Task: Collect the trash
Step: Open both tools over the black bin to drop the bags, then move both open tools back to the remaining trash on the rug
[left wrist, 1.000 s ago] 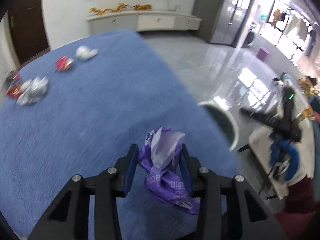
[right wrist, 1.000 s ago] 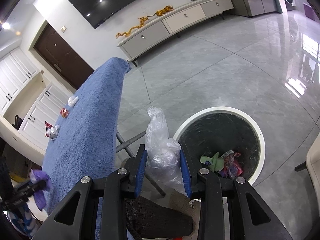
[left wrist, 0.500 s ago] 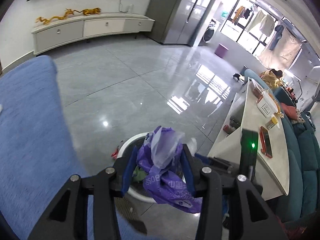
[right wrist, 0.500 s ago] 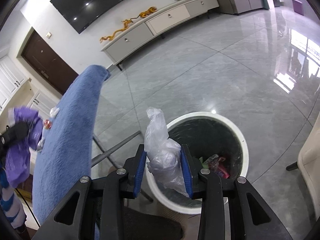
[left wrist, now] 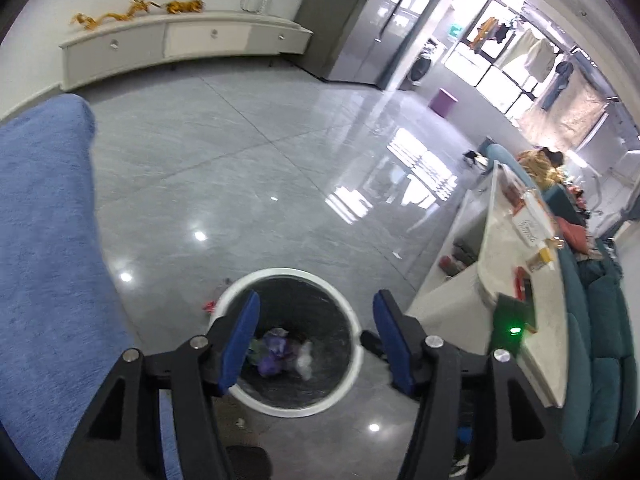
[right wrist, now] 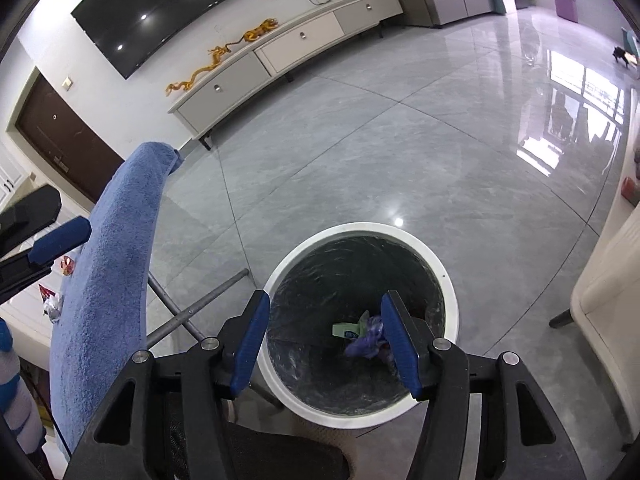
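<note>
A round white-rimmed trash bin with a black liner stands on the grey floor beside the blue-covered table. My left gripper is open and empty above the bin. My right gripper is open and empty above it too. The purple wrapper and the clear plastic bag lie inside the bin with a green scrap. Small wrappers lie on the table at the far left of the right wrist view.
A red scrap lies on the floor by the bin's left side. The table's metal legs cross left of the bin. A white counter and teal sofa stand right. A cream chair is at right.
Both grippers opened over the bin. The purple wrapper left the left gripper and the clear bag left the right one; both now lie in the bin.
</note>
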### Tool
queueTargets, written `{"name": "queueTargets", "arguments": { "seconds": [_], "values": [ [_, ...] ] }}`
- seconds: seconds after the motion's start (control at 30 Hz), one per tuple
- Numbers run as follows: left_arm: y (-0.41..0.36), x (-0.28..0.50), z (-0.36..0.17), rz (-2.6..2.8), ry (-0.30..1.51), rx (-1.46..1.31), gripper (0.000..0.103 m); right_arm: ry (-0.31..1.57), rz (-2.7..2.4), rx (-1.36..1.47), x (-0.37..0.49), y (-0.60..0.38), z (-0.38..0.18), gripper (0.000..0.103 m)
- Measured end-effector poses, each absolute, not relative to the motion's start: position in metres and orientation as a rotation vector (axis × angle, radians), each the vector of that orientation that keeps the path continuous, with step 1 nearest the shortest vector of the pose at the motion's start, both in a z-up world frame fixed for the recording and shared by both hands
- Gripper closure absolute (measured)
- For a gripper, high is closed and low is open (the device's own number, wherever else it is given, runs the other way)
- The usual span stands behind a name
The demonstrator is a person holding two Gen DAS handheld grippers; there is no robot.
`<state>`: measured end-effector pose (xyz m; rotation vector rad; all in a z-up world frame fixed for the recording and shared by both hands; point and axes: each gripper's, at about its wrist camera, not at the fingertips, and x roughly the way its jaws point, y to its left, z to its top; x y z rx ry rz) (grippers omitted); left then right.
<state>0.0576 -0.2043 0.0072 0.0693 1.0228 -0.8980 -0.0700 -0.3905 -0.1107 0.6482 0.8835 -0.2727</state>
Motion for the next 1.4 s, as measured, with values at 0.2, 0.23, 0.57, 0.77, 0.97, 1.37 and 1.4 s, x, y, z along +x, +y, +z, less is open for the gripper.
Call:
{"name": "queueTargets", "arguments": {
  "seconds": [0.2,0.23,0.57,0.77,0.97,1.37,1.4],
  "values": [
    [-0.171,0.042,0.03,-0.723,0.871,0.151,0.045,0.833,-0.262,0.64,-0.078,-0.384,-0.088,0.04],
    [-0.166,0.04,0.034,-0.693,0.846,0.165,0.045,0.821,-0.255,0.635,-0.078,-0.382,-0.082,0.039],
    [-0.119,0.005,0.078,-0.454,0.642,0.211,0.045,0.704,-0.136,0.546,-0.073,-0.351,-0.024,0.026],
    [-0.092,-0.011,0.101,-0.315,0.536,0.21,0.045,0.658,-0.077,0.521,-0.073,-0.339,-0.002,0.019],
    [-0.073,-0.017,0.116,-0.22,0.468,0.203,0.045,0.643,-0.063,0.503,-0.076,-0.334,0.005,0.019],
    [-0.038,-0.021,0.149,-0.145,0.442,0.192,0.045,0.595,-0.034,0.508,-0.096,-0.326,0.025,0.018],
    [-0.031,-0.018,0.156,-0.129,0.434,0.189,0.045,0.588,-0.031,0.501,-0.097,-0.324,0.03,0.018]
  ]
}}
